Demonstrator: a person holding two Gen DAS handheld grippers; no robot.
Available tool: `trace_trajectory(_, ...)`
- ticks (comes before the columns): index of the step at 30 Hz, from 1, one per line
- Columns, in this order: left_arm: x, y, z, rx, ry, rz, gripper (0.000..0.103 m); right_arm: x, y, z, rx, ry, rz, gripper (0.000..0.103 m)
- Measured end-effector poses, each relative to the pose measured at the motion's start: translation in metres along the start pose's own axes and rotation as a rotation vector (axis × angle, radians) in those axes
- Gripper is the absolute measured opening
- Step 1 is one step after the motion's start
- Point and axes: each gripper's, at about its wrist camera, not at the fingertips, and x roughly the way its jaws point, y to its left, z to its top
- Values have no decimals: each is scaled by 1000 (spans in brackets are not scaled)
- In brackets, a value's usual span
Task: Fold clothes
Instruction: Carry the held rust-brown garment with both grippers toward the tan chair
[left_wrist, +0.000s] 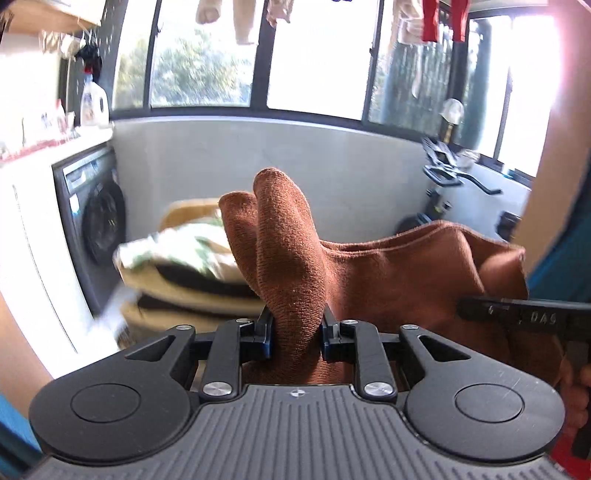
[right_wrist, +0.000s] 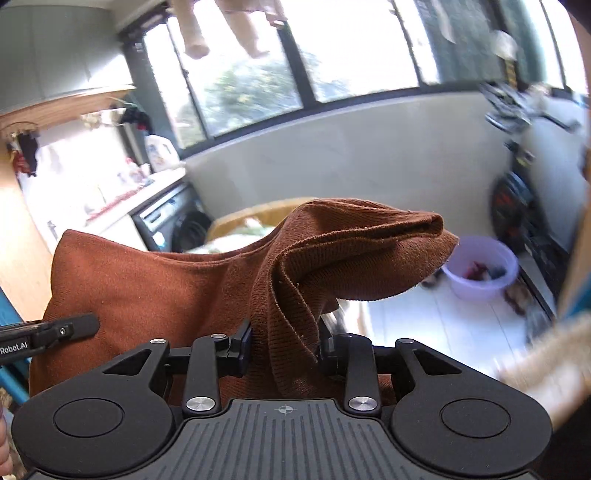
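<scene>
A laundry balcony fills both views, its wide dark-framed window (left_wrist: 310, 55) running along the back above a pale grey wall (left_wrist: 258, 147). At the left stands a front-loading washing machine (left_wrist: 92, 221) under a white desk (left_wrist: 55, 144) that carries a detergent bottle (left_wrist: 94, 101). Beside the machine a stack of folded cushions or bedding (left_wrist: 192, 273) lies blurred. An exercise bike (left_wrist: 447, 173) stands at the right, and in the right wrist view a lilac plastic basin (right_wrist: 480, 273) holding a few clothes sits on the white tiled floor (right_wrist: 443, 325). Garments hang from a line overhead (left_wrist: 243, 22). The rust-brown knitted garment (left_wrist: 388, 273) is held up in the air, stretched between the two tools. The left hand-held gripper (left_wrist: 295, 328) is clamped on one bunched edge of it, the cloth rising in two folds above the jaws. The right hand-held gripper (right_wrist: 284, 343) is clamped on the other edge, a flap drooping over to the right.
</scene>
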Motion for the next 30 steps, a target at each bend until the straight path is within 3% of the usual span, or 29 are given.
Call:
trace_trajectory(8,68,83,92,31,-90,40,23,122,28,109,-46,-53,69,29)
trace_trajectory(16,150,159,158,33,-121,-28,23,234,61,191,-64,-86,31,29)
trace_trajectory(22,226,206,181,31,-55,-92,23,309,80,218,-58,-71,-36,29)
trace_trajectory(30,304,242,173,-41,79,-123,23,395,74,220,-23,65,-87,29)
